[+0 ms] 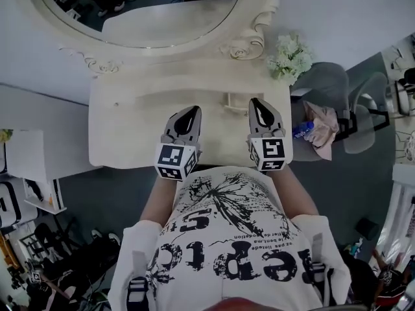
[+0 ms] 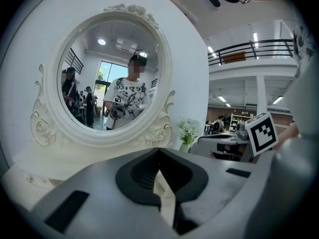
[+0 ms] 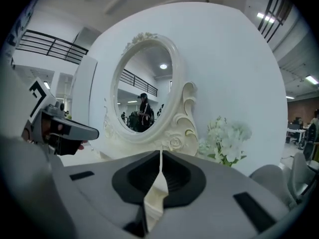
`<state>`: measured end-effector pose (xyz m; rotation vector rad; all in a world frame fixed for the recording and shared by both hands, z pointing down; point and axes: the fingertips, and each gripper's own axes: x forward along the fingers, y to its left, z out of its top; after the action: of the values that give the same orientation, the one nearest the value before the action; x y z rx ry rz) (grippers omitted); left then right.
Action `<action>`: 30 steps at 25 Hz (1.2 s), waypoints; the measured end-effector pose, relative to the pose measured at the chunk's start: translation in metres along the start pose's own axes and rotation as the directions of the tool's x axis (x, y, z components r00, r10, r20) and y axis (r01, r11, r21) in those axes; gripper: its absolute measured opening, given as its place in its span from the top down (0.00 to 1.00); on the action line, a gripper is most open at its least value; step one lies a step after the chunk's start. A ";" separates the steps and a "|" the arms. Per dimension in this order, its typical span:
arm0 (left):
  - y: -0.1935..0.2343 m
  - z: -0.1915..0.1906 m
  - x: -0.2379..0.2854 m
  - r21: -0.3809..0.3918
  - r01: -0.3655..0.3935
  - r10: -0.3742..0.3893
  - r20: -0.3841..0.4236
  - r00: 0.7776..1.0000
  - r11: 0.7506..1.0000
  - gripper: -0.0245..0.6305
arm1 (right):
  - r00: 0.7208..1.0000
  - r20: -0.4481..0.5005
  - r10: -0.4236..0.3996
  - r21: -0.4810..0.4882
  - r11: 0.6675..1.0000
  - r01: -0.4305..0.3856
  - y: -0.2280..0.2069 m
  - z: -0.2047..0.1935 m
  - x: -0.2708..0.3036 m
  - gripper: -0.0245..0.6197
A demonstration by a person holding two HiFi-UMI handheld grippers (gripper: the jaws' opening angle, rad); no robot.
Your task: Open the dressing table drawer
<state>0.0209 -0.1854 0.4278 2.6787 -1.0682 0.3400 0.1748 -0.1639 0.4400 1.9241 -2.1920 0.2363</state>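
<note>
Two closed, empty items, left gripper (image 1: 192, 112) and right gripper (image 1: 258, 105), hovered side by side above the dressing table (image 1: 130, 135), likely staged for its unseen drawer.

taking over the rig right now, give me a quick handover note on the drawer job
Left gripper: shut, empty, held over the dressing table top, pointing toward the mirror.
Right gripper: shut, empty, alongside the left one.
Things: a small handle shows at the table's back step, between the two gripper tips and nearer the right. Neither gripper holds it.
Done: nothing that shows. No drawer looks pulled out, though the table's front edge is hidden below the grippers.
Left: probably open a gripper, close it on the drawer's handle and pull the drawer out.
</note>
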 end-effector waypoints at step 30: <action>0.001 0.039 -0.003 0.052 -0.001 -0.003 0.066 0.998 0.999 0.94 | 0.995 0.100 0.027 0.031 0.999 -0.030 0.006 0.030 -0.004 0.94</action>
<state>0.0230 -0.1966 0.3903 2.7539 -1.0911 0.2845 0.1681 -0.1672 0.4103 1.9633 -2.2935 0.1857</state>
